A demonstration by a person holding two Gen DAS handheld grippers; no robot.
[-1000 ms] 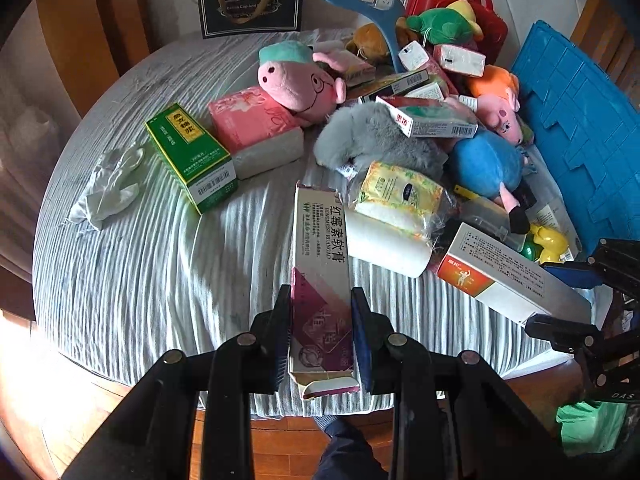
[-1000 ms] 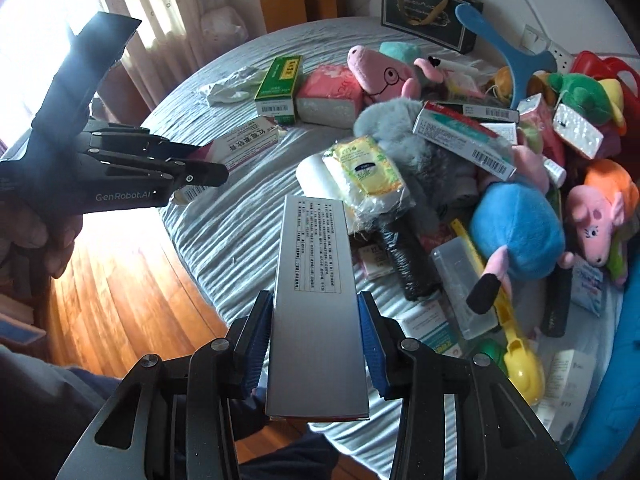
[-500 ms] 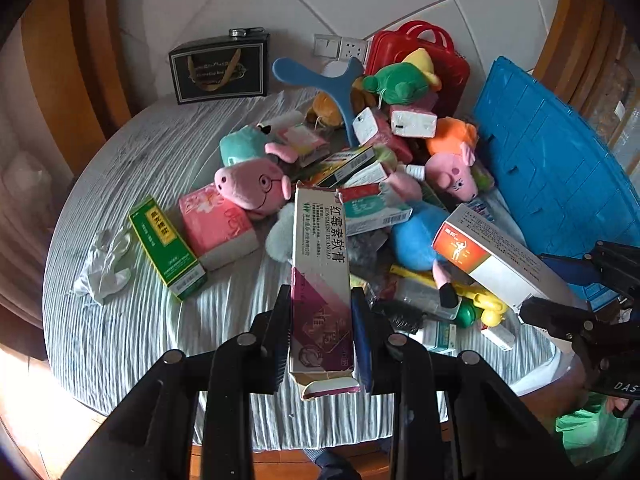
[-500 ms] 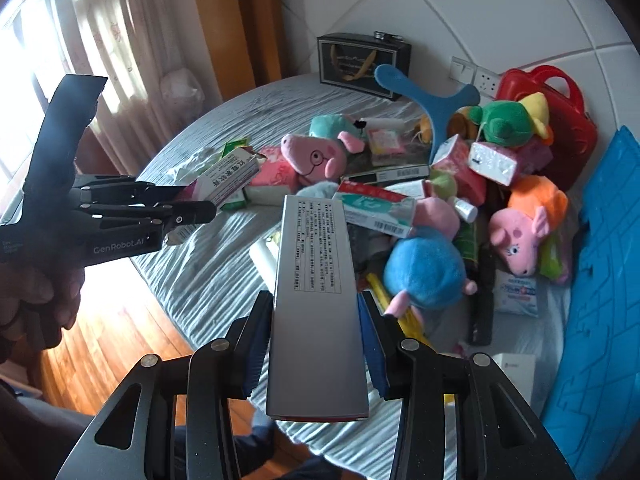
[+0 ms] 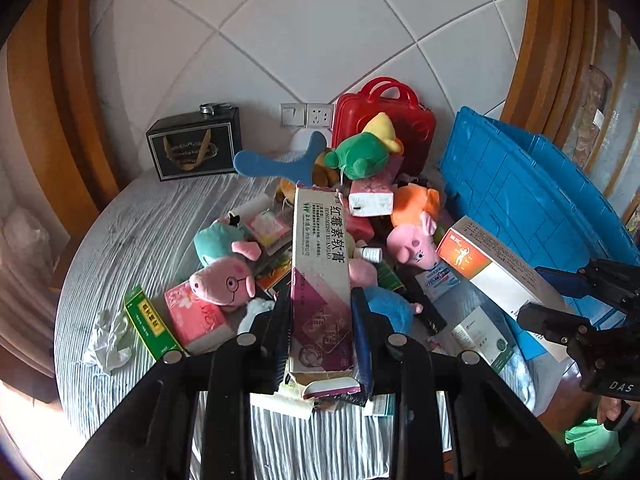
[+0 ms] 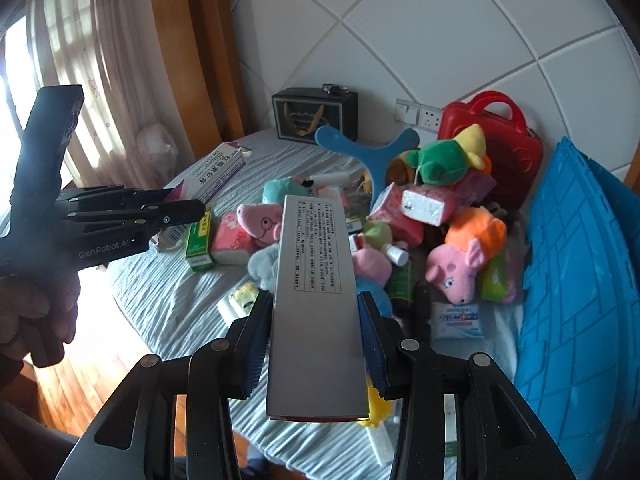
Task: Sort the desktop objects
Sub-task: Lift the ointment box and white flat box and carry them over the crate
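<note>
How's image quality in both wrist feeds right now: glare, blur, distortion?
Left wrist view: strong fisheye bending, dark corners; print on the pink-and-white box in the left gripper reads sharp. Right wrist view: window blown out at left; the silver box in the right gripper shows mild sheen.

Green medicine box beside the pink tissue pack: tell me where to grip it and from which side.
Grip the green medicine box across its two long narrow sides, near the middle, coming from above. It lies flat on the striped tablecloth with its broad face up. The pink tissue pack sits close on one side, so a finger must slip between them. Both grippers hold cartons now.
</note>
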